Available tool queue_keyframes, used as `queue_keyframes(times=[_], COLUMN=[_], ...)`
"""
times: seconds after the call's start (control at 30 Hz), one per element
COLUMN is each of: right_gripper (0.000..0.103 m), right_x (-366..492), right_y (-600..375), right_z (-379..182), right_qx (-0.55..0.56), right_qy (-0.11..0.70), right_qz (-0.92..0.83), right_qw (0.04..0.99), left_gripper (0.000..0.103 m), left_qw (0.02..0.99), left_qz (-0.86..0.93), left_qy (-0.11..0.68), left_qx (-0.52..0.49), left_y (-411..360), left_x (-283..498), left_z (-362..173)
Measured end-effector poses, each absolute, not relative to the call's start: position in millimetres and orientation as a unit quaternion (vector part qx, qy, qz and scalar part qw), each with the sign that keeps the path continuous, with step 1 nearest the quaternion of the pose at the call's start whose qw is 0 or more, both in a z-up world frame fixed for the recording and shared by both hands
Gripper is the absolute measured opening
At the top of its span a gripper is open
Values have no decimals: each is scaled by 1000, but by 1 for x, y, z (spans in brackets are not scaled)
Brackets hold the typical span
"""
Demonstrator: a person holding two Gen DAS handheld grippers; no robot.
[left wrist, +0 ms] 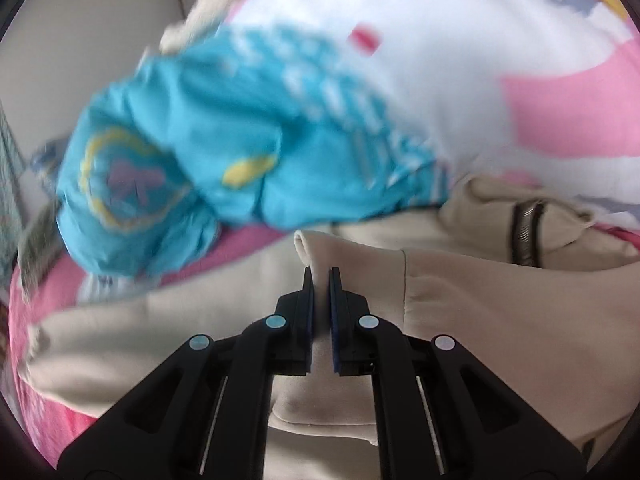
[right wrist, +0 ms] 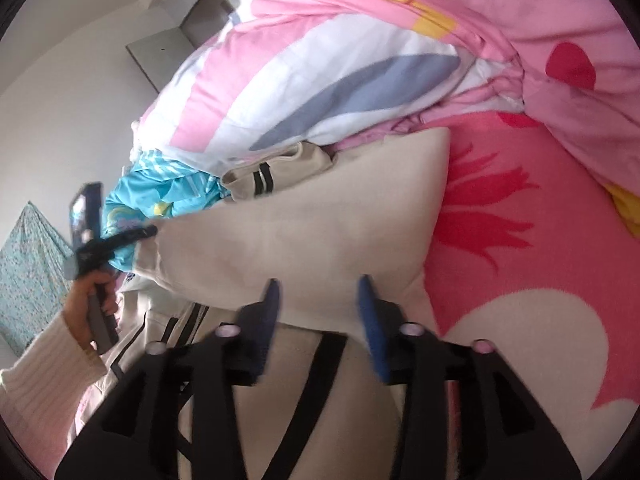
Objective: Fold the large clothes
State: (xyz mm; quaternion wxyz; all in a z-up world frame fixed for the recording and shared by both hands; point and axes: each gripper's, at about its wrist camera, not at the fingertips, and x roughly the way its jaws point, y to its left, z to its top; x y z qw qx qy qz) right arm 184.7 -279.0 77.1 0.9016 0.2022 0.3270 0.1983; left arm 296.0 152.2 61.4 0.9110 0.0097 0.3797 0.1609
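Step in hand: mid-fold, as I judge it; one edge of the beige garment (right wrist: 304, 236) is lifted by the left side while the right side lets go, so a flap seems to be on its way over the body of the cloth.
Left gripper (left wrist: 322, 276): jaws nearly together, with a ridge of beige fabric pinched between the blue pads (left wrist: 310, 312); the cloth rises in a fold just beyond the tips. In the right wrist view the same tool shows at the left, held by a hand (right wrist: 86, 304) in a white ribbed sleeve (right wrist: 36, 364), its tips at the garment's far left corner.
Right gripper (right wrist: 318, 282): jaws stand well apart, roughly half open, and nothing is clamped; the beige cloth lies below and beyond the pads (right wrist: 370, 320), and I cannot tell whether either pad brushes it.
Garment position: spread across the pink blanket (right wrist: 520, 240) on the bed, black stripes showing near the lower edge of the right wrist view, a striped cuff (right wrist: 260, 178) lying past its far edge.
Next move, as I judge: the left side carries its pinched edge across and lays it flat; the right side needs a fresh hold on a free edge or a smoothing press, keeping the layers aligned.
Risk: the thin pinch could slip if pulled quickly.
Farther back: a crumpled blue printed cloth (left wrist: 192, 152) sits beyond the beige garment, and behind it a pink and white quilt (right wrist: 320, 64) is heaped against the pale wall (right wrist: 60, 100).
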Motion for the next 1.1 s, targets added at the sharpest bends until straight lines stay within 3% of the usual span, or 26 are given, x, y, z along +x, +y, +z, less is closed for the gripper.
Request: queue_keyframes(times=[0.2, 0.27, 0.33, 0.4, 0.5, 0.63, 0.77, 0.9, 1.1], right_gripper=[43, 30, 8, 3, 3, 3, 4, 4, 7], right_x=[187, 196, 199, 200, 197, 195, 190, 181, 181], right_y=[-281, -281, -288, -295, -294, -314, -318, -315, -329], right_z=[73, 63, 57, 54, 56, 50, 56, 72, 73], right_qx=[202, 204, 221, 231, 209, 241, 253, 257, 300], right_qy=[338, 368, 379, 385, 387, 385, 363, 329, 339], right_qz=[186, 152, 129, 100, 44, 10, 39, 69, 109], right_qw=[900, 894, 889, 888, 897, 891, 896, 906, 885], left_gripper=[10, 17, 24, 23, 22, 22, 21, 14, 22], left_qw=[891, 884, 883, 903, 928, 893, 879, 874, 842], left_qz=[159, 176, 189, 183, 101, -87, -63, -20, -268], left_qy=[425, 433, 429, 389, 358, 438, 466, 483, 465], left_qx=[10, -3, -20, -13, 14, -51, -81, -54, -60], left_y=[170, 179, 189, 186, 156, 117, 113, 105, -23], left_x=[302, 302, 300, 290, 276, 276, 283, 288, 262], left_z=[20, 14, 18, 33, 50, 26, -6, 14, 39])
